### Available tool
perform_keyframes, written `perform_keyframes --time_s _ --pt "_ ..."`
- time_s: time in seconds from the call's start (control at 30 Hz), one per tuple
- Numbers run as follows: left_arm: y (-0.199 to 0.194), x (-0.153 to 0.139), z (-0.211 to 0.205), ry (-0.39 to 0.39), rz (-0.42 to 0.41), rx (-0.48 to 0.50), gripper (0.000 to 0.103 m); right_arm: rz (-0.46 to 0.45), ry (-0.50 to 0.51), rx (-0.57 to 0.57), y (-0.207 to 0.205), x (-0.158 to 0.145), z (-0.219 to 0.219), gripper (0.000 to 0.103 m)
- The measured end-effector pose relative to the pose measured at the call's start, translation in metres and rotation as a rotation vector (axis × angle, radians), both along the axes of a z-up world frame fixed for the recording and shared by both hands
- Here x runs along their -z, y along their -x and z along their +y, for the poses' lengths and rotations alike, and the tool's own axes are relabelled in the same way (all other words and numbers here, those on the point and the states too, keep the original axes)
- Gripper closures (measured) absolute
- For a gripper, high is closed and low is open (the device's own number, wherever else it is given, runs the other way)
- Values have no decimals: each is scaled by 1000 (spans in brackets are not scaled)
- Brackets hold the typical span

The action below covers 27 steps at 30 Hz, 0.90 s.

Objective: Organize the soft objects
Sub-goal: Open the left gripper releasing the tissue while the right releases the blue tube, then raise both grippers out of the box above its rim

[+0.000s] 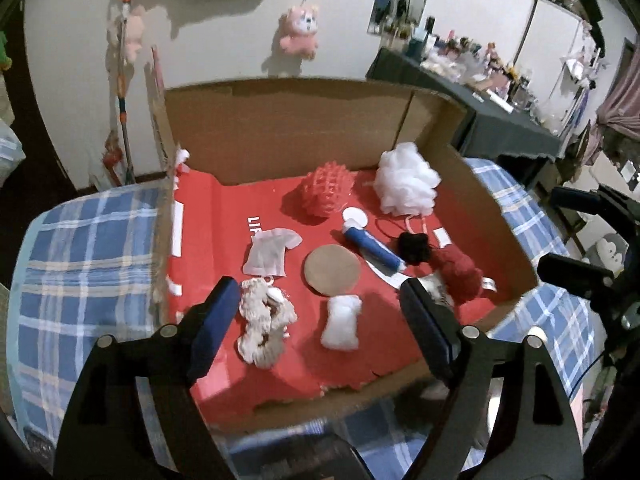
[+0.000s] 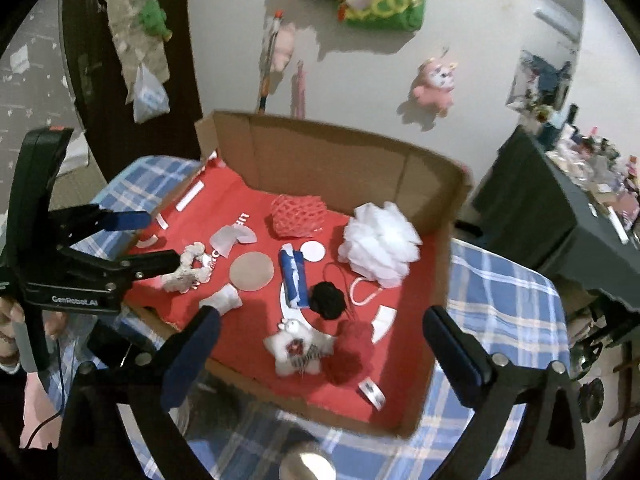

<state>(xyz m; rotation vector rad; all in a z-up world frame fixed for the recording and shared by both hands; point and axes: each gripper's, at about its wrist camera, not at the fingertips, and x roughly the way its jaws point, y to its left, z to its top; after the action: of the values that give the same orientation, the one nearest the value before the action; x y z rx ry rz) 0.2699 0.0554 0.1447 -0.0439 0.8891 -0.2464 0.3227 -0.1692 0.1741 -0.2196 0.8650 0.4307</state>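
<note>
Both black hand-held grippers with blue pads hang above the open cardboard box (image 2: 360,148) with a red lining, which sits on a blue checked cloth (image 2: 500,300). The left gripper (image 1: 320,320) is released with nothing between its pads, and the right gripper (image 2: 320,352) is spread wide and also empty. Inside the box lie the soft things (all apart from the grippers): a white mesh bath puff (image 2: 380,240), a red net sponge (image 2: 298,216), a cream knitted piece (image 1: 264,320) and a small white plush toy (image 2: 298,350) touching a dark red yarn ball (image 2: 352,350).
</note>
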Motion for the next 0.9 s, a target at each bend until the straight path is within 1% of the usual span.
perform_keyframes --time_s 0.2,0.27,0.37,0.6,0.63,0.73,0.9 --pt "33 -10 1 40 -59 -17 19 -83 -40 60 41 -7 -19 0" --pt "42 -9 1 32 -74 -35 19 -101 -59 87 53 -6 -26 0" --pt "53 -5 0 21 -101 -50 19 -148 -57 128 65 1 -30 0" --pt "72 17 0 25 -140 -88 18 -269 -49 215 84 29 -35 0" --pt "74 21 1 21 -151 -95 18 -276 -53 221 85 34 -36 0" --pt "78 32 -1 0 -179 -109 18 -253 -92 229 81 53 -38 0" --pt "83 45 -8 -56 -233 -136 18 -278 -96 244 79 75 -35 0"
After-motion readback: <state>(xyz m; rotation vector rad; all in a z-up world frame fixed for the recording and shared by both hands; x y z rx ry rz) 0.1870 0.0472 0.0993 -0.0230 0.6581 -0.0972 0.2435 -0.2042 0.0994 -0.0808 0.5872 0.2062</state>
